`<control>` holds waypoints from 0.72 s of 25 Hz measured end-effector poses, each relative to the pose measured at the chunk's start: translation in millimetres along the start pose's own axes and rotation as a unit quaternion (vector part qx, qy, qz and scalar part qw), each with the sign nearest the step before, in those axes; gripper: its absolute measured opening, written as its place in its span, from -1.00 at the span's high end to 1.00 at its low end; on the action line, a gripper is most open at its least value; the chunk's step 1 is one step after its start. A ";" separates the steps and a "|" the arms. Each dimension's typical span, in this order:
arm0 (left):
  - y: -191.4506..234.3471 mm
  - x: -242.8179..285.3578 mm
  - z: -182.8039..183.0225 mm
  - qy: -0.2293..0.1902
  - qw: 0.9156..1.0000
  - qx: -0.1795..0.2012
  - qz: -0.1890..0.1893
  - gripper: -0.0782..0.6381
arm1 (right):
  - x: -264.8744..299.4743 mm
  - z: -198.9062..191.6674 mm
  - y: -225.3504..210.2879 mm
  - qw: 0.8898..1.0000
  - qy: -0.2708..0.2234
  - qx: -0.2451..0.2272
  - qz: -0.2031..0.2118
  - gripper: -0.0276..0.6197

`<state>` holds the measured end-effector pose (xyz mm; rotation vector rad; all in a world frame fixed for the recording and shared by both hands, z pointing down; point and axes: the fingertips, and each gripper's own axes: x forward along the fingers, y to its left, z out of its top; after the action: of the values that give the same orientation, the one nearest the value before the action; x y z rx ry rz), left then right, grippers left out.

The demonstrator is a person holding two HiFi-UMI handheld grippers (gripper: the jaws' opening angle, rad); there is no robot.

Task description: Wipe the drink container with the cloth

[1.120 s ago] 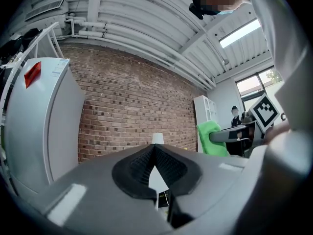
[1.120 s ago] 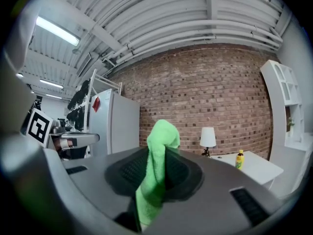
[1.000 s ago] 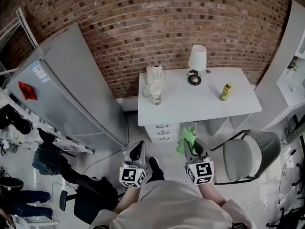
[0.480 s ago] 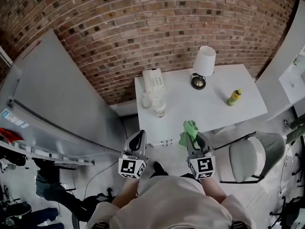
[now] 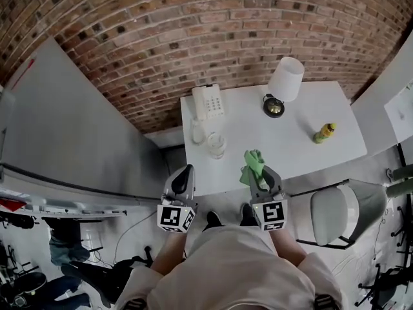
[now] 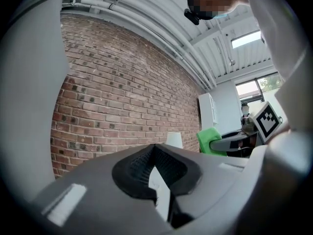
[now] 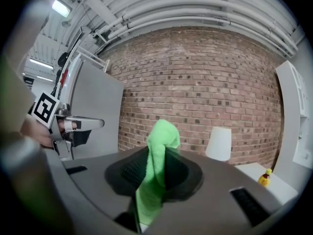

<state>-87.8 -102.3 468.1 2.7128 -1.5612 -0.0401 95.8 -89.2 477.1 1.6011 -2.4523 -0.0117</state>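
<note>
The right gripper (image 7: 155,166) jaws clamp the green cloth (image 7: 161,136), which stands up between them. The left gripper (image 6: 155,156) jaws are closed on nothing. Both grippers hang at the near edge of the white table (image 5: 303,154). The bottle (image 5: 324,132) stands upright near the table's right end, well apart from the cloth.

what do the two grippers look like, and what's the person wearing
The left gripper and right gripper match: smooth grey plastic bodies that taper to two jaws lined with black ribbed pads. Each carries a white cube with black square markers at the end nearest the person. No cables show. The person wears a pale top.
</note>
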 end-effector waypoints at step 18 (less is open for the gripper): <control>5.1 16.2 -3.2 0.015 0.998 -0.003 0.061 0.76 | 61.2 -17.4 -17.0 0.997 0.020 -0.018 0.078 0.71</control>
<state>-84.0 -118.9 471.1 2.5942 -1.7128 -0.0012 90.7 -149.7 502.7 1.3772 -2.5232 0.0009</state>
